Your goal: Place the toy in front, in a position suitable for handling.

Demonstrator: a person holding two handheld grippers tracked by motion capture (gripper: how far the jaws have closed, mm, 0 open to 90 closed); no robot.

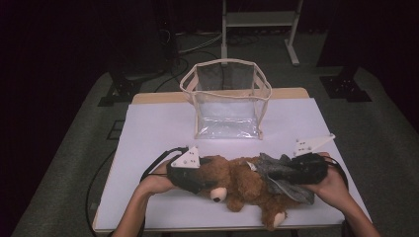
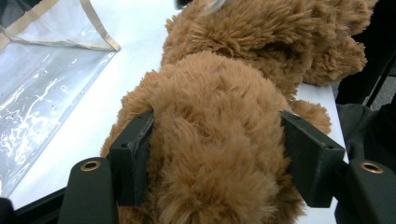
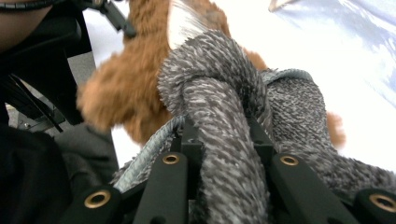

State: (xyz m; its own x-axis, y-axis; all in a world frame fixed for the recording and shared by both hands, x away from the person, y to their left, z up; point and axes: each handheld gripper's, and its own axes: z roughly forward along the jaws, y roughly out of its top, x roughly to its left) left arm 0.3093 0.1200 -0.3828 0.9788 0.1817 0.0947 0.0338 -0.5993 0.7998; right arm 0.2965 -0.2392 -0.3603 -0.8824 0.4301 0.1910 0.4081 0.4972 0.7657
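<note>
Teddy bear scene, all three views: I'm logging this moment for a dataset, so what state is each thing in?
Teddy bear: lying on its side on the table, partly dressed in grey.
Grey knit garment: bunched over the bear's lower body.
Clear bag: upright, top open, empty.
Left gripper: shut on the bear's head end.
Right gripper: shut on a fold of the garment.
Table: covered in white.

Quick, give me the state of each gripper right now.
Left gripper: shut on the brown teddy bear, jaws pressing its plush from both sides.
Right gripper: shut on the grey knitted cloth on the bear.
</note>
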